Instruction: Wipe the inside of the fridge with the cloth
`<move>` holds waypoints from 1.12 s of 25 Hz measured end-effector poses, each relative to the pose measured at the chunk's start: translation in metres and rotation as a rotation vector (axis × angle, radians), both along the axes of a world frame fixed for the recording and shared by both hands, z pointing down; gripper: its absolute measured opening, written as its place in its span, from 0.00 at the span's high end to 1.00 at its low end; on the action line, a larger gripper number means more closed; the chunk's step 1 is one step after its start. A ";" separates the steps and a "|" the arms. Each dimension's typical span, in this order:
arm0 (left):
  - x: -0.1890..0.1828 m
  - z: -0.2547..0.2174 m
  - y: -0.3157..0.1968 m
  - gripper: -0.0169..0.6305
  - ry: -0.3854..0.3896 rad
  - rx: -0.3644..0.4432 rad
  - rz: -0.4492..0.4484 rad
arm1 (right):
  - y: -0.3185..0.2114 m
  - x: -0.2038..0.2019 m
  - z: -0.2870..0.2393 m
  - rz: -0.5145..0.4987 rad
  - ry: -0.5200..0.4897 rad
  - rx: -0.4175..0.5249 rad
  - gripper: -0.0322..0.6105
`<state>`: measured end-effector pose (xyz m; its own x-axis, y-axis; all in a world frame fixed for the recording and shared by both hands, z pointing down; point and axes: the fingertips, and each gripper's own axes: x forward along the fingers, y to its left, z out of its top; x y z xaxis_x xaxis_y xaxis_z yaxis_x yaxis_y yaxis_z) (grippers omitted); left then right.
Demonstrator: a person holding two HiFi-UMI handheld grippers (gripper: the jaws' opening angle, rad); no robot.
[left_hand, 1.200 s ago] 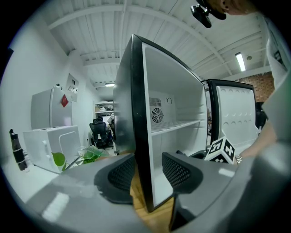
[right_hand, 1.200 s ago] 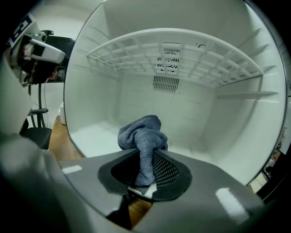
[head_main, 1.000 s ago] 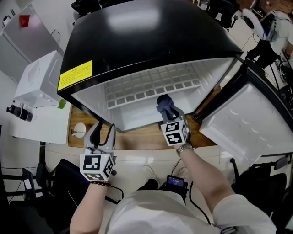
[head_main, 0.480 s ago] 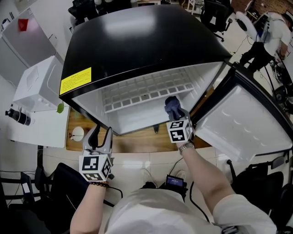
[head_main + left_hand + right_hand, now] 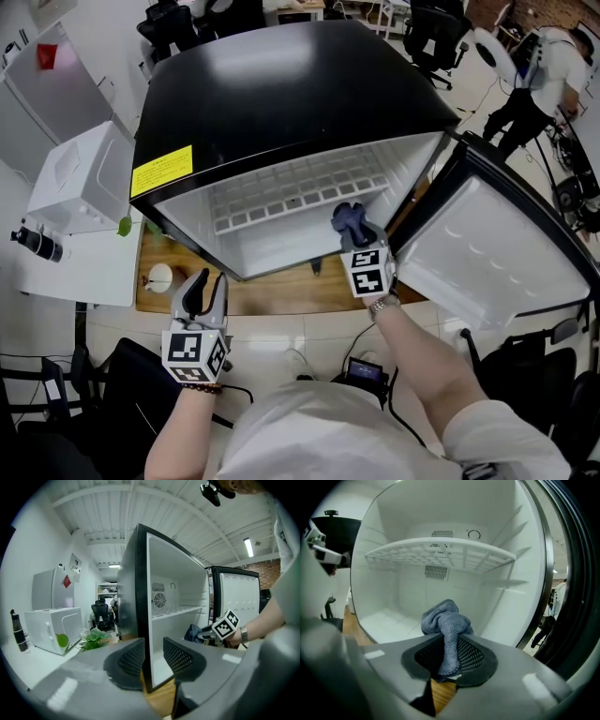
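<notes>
The right gripper (image 5: 355, 240) reaches into the open fridge (image 5: 281, 94) near its right wall, and its jaws pinch the blue cloth (image 5: 348, 217). The left gripper (image 5: 202, 289) waits outside the fridge's left front corner. Its jaws have just been closing, are a little apart and hold nothing. Only the right gripper view shows the cloth's end hanging between the pads.

Floor (image 5: 309, 328) is pale tiles, w/ a wood board (image 5: 281, 286) lying on it. At the left a white table (image 5: 61, 272) holds a white box (image 5: 80, 178), a black bottle (image 5: 36, 242) & a green plant (image 5: 96, 637). Black office chairs (image 5: 439, 36) stand at the back. Walls (image 5: 47, 550) are white; one bit at the right is red brick (image 5: 269, 574). Ceiling (image 5: 154, 503) is white w/ beams. A long lamp (image 5: 248, 547) is lit up there.
</notes>
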<state>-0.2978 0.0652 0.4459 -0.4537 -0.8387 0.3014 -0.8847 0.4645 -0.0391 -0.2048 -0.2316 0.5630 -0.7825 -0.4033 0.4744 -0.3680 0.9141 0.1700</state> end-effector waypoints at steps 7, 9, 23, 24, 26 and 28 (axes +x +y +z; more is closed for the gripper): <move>0.040 0.000 -0.030 0.79 0.052 0.046 0.151 | 0.044 0.006 -0.048 -0.186 -0.073 -0.039 0.82; 0.054 -0.001 -0.049 0.70 0.071 0.056 0.246 | 0.061 0.011 -0.064 -0.282 -0.102 -0.057 0.82; 0.161 -0.037 -0.122 0.38 0.162 0.061 0.903 | 0.157 0.090 -0.156 -0.929 -0.144 -0.139 0.82; 0.168 -0.040 -0.123 0.37 0.173 0.056 0.939 | 0.162 0.096 -0.160 -0.966 -0.131 -0.140 0.82; 0.183 -0.044 -0.123 0.37 0.199 0.041 1.009 | 0.169 0.108 -0.164 -1.034 -0.101 -0.145 0.82; 0.200 -0.046 -0.121 0.38 0.228 0.021 1.071 | 0.176 0.119 -0.167 -1.094 -0.070 -0.154 0.82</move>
